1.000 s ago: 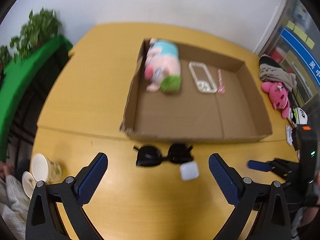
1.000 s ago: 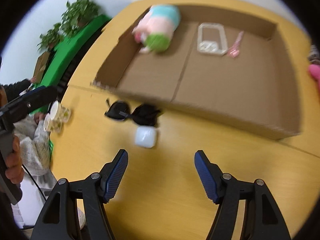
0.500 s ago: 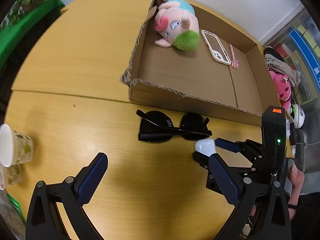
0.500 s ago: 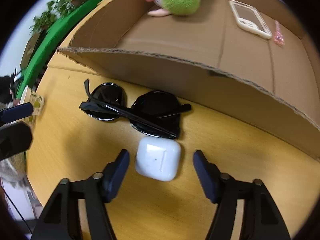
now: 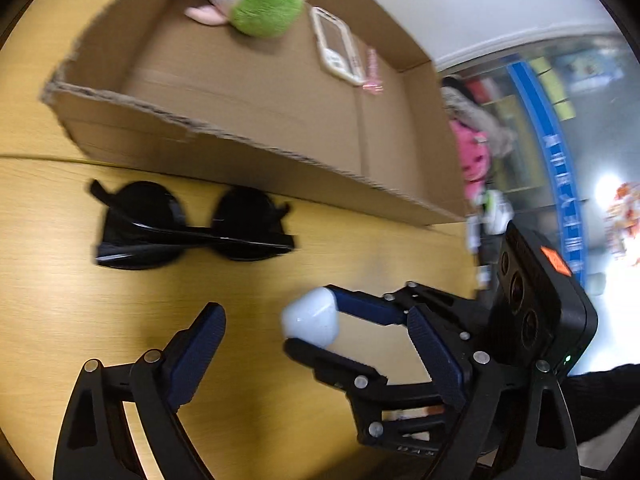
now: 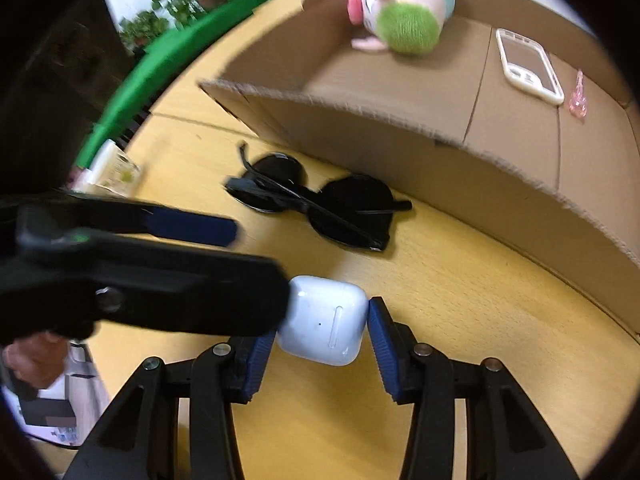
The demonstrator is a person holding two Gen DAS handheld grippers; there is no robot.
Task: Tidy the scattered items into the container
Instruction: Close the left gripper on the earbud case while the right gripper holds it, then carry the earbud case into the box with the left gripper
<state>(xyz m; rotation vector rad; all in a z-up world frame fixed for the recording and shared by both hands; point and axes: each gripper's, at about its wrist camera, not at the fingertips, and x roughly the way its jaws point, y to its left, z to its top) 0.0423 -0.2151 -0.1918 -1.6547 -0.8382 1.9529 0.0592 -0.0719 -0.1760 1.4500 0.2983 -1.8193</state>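
Observation:
A white earbud case (image 6: 323,320) lies on the yellow table between the pads of my right gripper (image 6: 320,334), which is shut on it. It also shows in the left wrist view (image 5: 310,317). My left gripper (image 5: 320,340) is open and empty, close beside the case, and its fingers (image 6: 188,226) cross the right wrist view. Black folded sunglasses (image 5: 188,226) lie just beyond, in front of the cardboard box (image 5: 224,160). The sunglasses also show in the right wrist view (image 6: 320,208), as does the box (image 6: 460,168).
The box holds a pig plush (image 6: 404,12), a white phone case (image 6: 528,66) and a small pink item (image 6: 578,98). Paper cups (image 6: 110,168) stand at the left table edge. Pink plush toys (image 5: 474,156) lie right of the box.
My right gripper has closed its pads onto the earbud case. My left gripper has come lower and nearer to the sunglasses and the case.

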